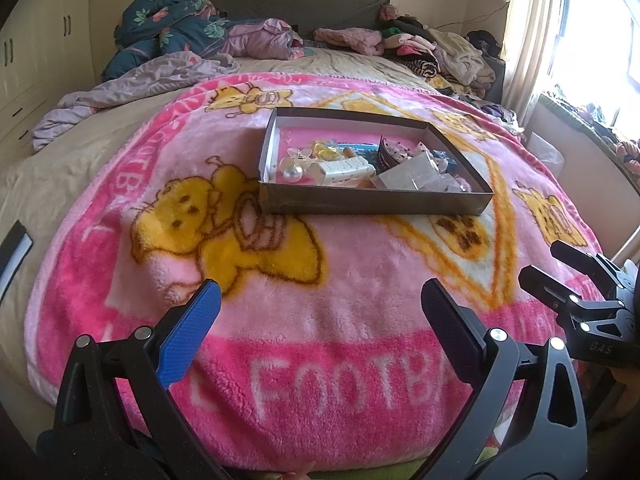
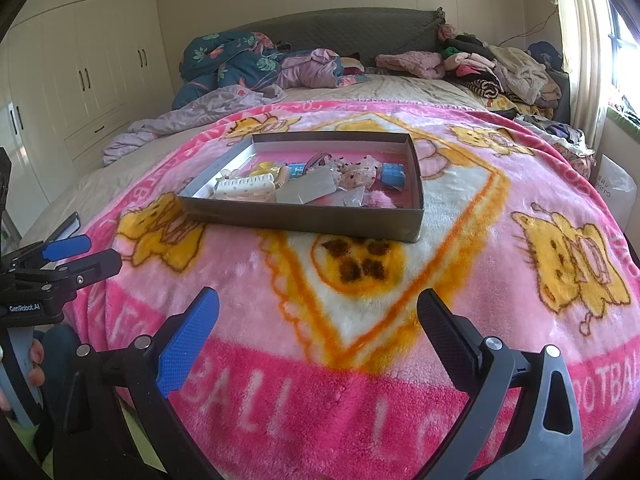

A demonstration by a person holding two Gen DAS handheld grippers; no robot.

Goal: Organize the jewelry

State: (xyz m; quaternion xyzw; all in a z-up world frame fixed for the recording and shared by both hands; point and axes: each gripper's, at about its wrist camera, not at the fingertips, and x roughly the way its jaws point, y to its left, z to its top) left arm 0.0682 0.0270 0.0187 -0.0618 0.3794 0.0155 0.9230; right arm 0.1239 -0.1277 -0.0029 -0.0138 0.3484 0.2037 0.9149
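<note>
A shallow grey cardboard box [image 1: 372, 202] sits on a pink cartoon blanket [image 1: 352, 280] on a bed; it also shows in the right wrist view [image 2: 304, 222]. Inside lie several small items: a pearl ball [image 1: 292, 175], a white hair claw [image 1: 346, 168], yellow pieces [image 1: 326, 152], clear packets [image 1: 404, 176], a dark round case [image 1: 394, 152], a pink pom-pom [image 2: 380, 200]. My left gripper [image 1: 320, 304] is open and empty, held over the blanket's near part. My right gripper [image 2: 318, 310] is open and empty, also short of the box.
Piled clothes [image 2: 500, 68] and a dark floral quilt [image 1: 172, 24] lie at the bed's head. White wardrobes [image 2: 80, 60] stand left. A window and curtain [image 1: 560, 32] are right. The other gripper shows at each view's edge [image 1: 580, 292].
</note>
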